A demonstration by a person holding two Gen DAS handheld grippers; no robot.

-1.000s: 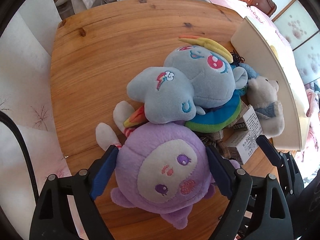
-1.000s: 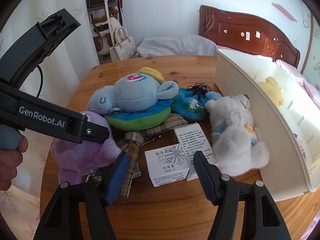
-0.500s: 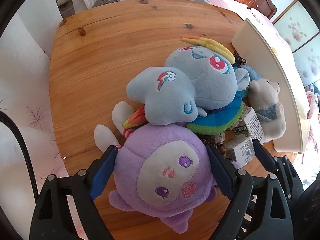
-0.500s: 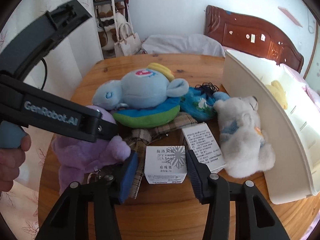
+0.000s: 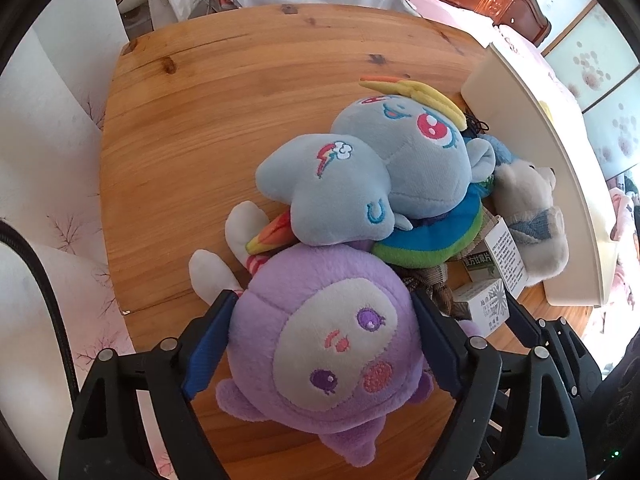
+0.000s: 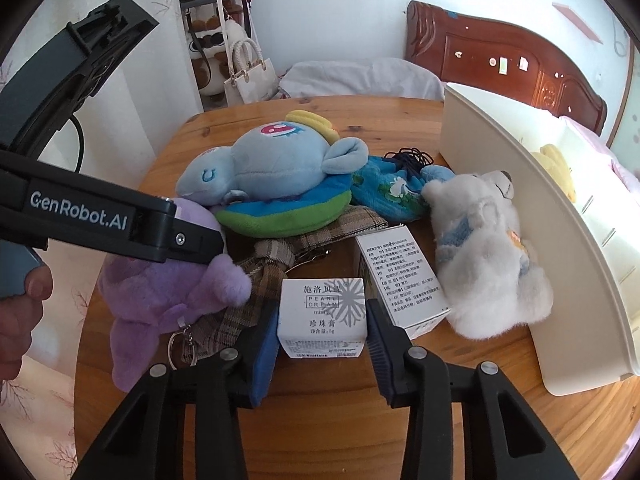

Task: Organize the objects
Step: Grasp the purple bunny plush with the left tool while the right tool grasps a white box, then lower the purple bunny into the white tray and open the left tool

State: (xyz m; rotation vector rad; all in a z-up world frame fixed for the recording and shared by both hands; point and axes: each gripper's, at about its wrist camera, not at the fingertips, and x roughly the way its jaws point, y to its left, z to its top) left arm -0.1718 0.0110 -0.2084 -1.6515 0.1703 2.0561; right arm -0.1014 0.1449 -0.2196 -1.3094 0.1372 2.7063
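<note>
Nearest: left gripper (image 5: 322, 344), pads pressed into both sides of the purple plush (image 5: 324, 340), held at the table's near edge. Right gripper (image 6: 322, 344), pads flanking the pearl cream box (image 6: 323, 312) — touching or just beside; firm grip cannot be told.

Behind: taller printed box (image 6: 400, 276), plaid fabric (image 6: 264, 272), blue pony plush (image 5: 372, 184), white bear plush (image 6: 488, 256), white organizer bin (image 6: 520, 208).

Risks: the purple plush's keyring (image 6: 178, 344) may snag the fabric; a loose box could slip.

Room: bare wooden table (image 5: 200, 128) far left — right side crowded.
</note>
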